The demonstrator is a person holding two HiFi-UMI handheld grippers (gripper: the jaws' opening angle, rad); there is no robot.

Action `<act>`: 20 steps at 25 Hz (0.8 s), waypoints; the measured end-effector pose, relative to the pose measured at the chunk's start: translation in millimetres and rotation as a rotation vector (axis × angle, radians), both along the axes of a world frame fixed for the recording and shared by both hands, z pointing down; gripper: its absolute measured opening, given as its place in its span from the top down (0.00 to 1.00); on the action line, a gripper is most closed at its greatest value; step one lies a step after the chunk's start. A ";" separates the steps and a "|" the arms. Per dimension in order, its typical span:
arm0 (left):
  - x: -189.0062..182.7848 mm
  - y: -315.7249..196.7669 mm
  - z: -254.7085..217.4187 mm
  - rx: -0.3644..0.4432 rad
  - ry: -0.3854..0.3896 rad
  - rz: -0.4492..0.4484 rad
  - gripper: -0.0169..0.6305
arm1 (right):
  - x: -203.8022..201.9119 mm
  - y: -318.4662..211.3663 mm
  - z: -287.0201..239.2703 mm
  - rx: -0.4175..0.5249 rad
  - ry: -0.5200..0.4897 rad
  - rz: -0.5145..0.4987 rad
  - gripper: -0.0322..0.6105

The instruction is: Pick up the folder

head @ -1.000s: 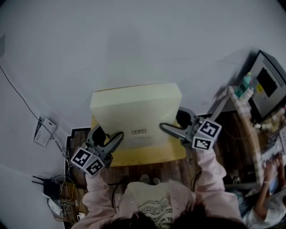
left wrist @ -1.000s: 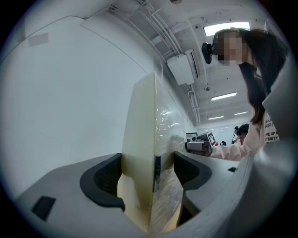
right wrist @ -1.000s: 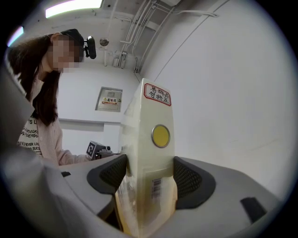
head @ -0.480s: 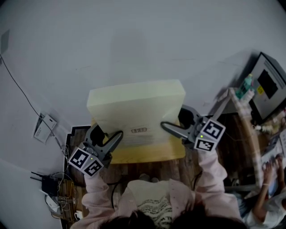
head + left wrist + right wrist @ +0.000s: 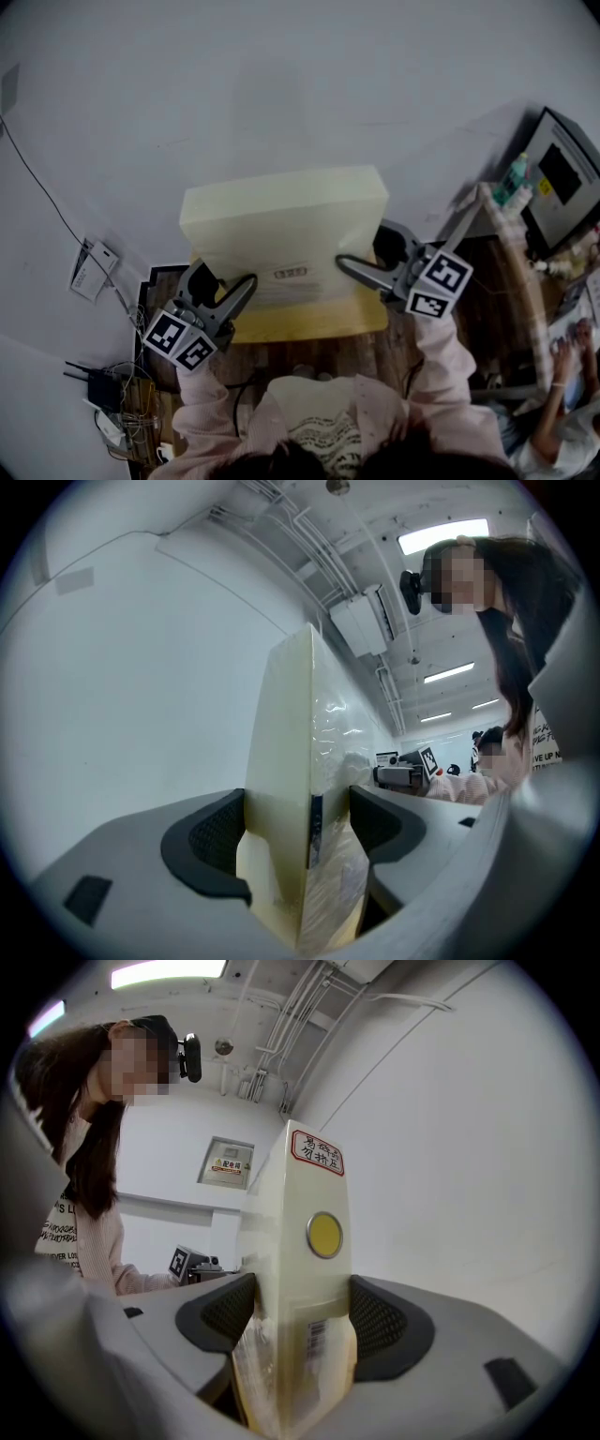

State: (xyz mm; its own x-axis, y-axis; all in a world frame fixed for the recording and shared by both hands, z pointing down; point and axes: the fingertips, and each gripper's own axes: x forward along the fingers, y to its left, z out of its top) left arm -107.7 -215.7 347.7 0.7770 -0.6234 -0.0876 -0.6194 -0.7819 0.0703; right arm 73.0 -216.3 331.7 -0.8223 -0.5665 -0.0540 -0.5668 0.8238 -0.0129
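A thick pale-yellow folder (image 5: 281, 234) is held upright above a small yellow-topped table (image 5: 309, 323), its broad face toward me. My left gripper (image 5: 246, 286) is shut on its lower left edge. In the left gripper view the folder's open edge (image 5: 300, 836) stands pinched between both pads, plastic sleeves showing inside. My right gripper (image 5: 345, 267) is shut on its lower right edge. The right gripper view shows the folder's spine (image 5: 314, 1269), with a yellow dot and a red-framed label, clamped between the pads.
A white wall rises just behind the folder. Dark wooden floor lies under the table. A white box (image 5: 91, 274) and cables (image 5: 112, 394) lie at the left. At the right stand a desk with a monitor (image 5: 562, 178), a green bottle (image 5: 513, 176), and another person's hands (image 5: 567, 352).
The folder has risen slightly and shifted a little left over the last second, with both grippers still holding it.
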 end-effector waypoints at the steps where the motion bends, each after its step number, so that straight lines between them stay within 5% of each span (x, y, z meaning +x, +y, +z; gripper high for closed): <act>1: 0.3 -0.1 -0.7 0.001 0.000 0.001 0.41 | 0.3 0.1 -0.5 0.002 0.003 0.001 0.45; 20: -3.3 4.5 -1.6 0.011 -0.013 -0.004 0.41 | -3.6 4.7 0.3 0.015 0.021 -0.001 0.46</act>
State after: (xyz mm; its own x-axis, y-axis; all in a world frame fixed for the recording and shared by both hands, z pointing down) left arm -111.0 -211.3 346.1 0.7754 -0.6259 -0.0842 -0.6237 -0.7798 0.0536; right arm 69.4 -211.6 332.0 -0.8236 -0.5653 -0.0456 -0.5663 0.8241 0.0115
